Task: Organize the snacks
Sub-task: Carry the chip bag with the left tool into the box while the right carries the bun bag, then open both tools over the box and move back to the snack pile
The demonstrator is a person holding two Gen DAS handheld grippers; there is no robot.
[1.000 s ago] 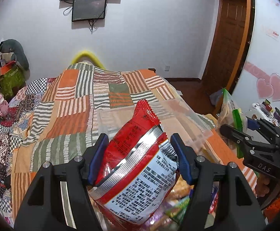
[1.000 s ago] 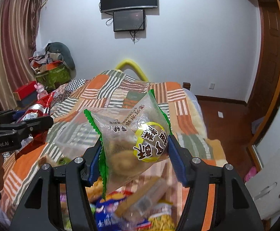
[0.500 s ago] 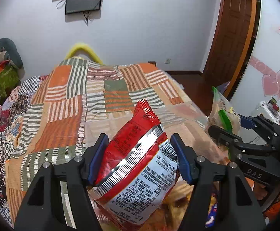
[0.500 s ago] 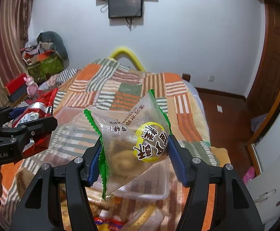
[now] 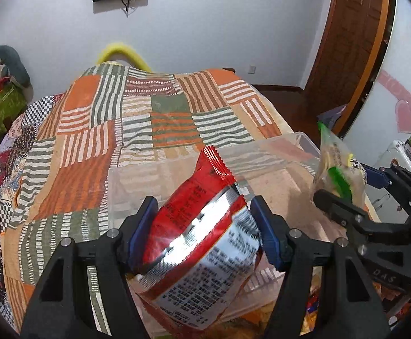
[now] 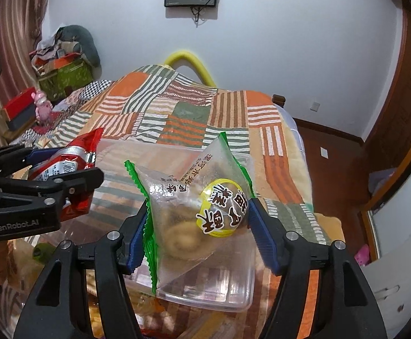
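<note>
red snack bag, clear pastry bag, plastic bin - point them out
red snack bag (image 5: 202,243), left wrist view, on its silver band
clear pastry bag (image 6: 194,206), right wrist view, on its front panel
plastic bin (image 6: 205,301), right wrist view, on its near wall

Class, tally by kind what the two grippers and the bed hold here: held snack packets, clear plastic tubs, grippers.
Held snack packets: 2, the red packet and the clear green-edged packet
Clear plastic tubs: 1
Grippers: 2, left gripper, right gripper
Total: 5

We count two tools, one red snack bag (image 5: 205,231), one clear pastry packet (image 6: 199,212), one clear plastic bin (image 6: 233,296), one bed (image 5: 163,118).
</note>
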